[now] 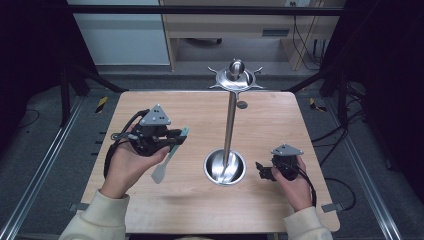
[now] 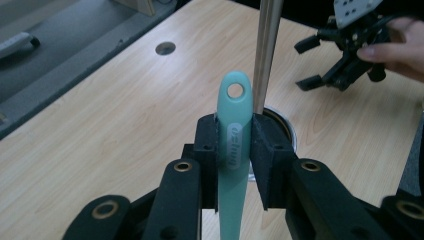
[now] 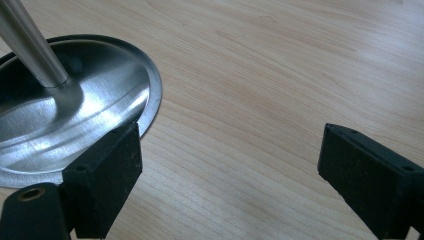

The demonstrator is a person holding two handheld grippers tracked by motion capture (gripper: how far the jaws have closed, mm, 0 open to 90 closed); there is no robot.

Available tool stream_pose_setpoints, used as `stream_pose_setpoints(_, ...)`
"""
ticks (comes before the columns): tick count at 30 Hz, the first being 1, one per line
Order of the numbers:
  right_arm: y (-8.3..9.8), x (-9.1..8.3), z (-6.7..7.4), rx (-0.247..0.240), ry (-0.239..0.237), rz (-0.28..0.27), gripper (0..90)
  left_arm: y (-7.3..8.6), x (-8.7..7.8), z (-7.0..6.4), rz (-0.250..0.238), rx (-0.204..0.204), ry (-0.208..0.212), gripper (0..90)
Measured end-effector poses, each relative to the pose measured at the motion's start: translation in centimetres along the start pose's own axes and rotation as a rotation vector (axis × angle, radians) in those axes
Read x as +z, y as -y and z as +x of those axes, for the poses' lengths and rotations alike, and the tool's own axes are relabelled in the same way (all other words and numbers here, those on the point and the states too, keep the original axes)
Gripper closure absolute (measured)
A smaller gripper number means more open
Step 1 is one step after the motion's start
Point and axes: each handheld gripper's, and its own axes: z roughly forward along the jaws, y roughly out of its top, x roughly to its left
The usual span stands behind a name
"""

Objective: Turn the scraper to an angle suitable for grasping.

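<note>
Grip: your left claw (image 2: 234,150) is clamped on the mint-green spatula (image 2: 234,145) partway along its handle, hanging hole ahead of the pads, blade (image 1: 160,172) drooping toward the surface (image 1: 165,210).
Slip risk: a smooth, slim handle may pivot between the pads if you swing it.
Stand: the steel hook stand (image 1: 229,125) rises just beside the handle; knocking its pole could rock it.
Hook risk: the hole is small, so a tilted approach would likely miss a prong.
Right claw (image 1: 263,171): gaping, empty, low beside the stand's base (image 3: 75,125); keep it clear.
</note>
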Motion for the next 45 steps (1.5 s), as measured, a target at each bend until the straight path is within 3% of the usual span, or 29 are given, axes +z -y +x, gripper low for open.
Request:
stream_pose_setpoints(11,0.0,0.0,0.0,-0.002,0.0,-0.003,10.7,-2.0,-0.9,-0.2,-0.047,0.021,-0.009,74.1)
stream_pose_setpoints(15,0.0,0.0,0.0,0.005,0.004,-0.003,10.1,-2.4,-1.0,-0.3,-0.063,0.012,0.006,74.0)
stream_pose_setpoints(35,0.0,0.0,0.0,-0.008,0.008,-0.006,10.0,-4.1,-2.3,-0.6,-0.125,0.035,-0.002,74.0)
stream_pose_setpoints(38,0.0,0.0,0.0,-0.007,0.007,-0.005,10.0,-4.4,-2.5,-0.7,-0.15,0.023,0.019,74.0)
stream_pose_setpoints(45,0.0,0.0,-0.1,-0.011,0.006,-0.005,10.0,-5.5,-3.1,-1.1,-0.173,0.044,0.012,74.0)
